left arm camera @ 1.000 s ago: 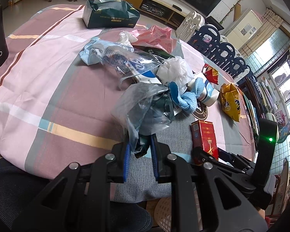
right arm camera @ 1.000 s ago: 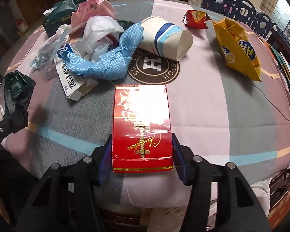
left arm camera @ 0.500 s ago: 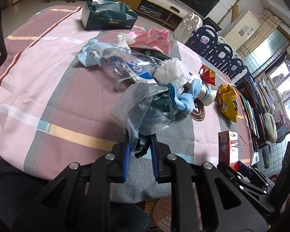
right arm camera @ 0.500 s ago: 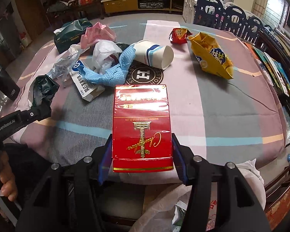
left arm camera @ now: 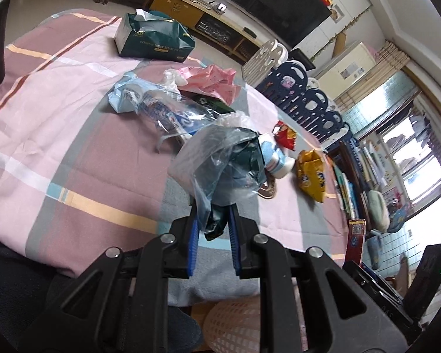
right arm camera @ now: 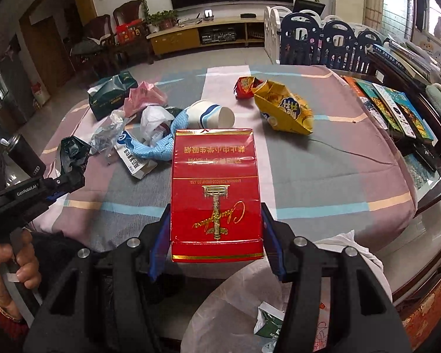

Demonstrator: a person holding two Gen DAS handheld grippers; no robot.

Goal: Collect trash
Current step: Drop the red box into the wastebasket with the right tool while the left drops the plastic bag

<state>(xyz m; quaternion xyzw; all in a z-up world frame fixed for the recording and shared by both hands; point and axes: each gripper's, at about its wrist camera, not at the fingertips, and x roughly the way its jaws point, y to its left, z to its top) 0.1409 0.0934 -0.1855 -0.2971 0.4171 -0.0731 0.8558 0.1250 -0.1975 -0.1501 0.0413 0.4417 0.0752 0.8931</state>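
While my right gripper [right arm camera: 216,235] pinches the red carton [right arm camera: 216,188] above the lined bin [right arm camera: 279,309], jaws tight, the left gripper [left arm camera: 211,235] clamps a plastic bag wad [left arm camera: 220,164] over the tabletop [left arm camera: 73,135] edge. Risk: early release, carton clips bin rim.

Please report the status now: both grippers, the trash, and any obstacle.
Left gripper shut on crumpled plastic bag. Right gripper shut on red carton, above lined bin. More litter on table. No obstacle seen.
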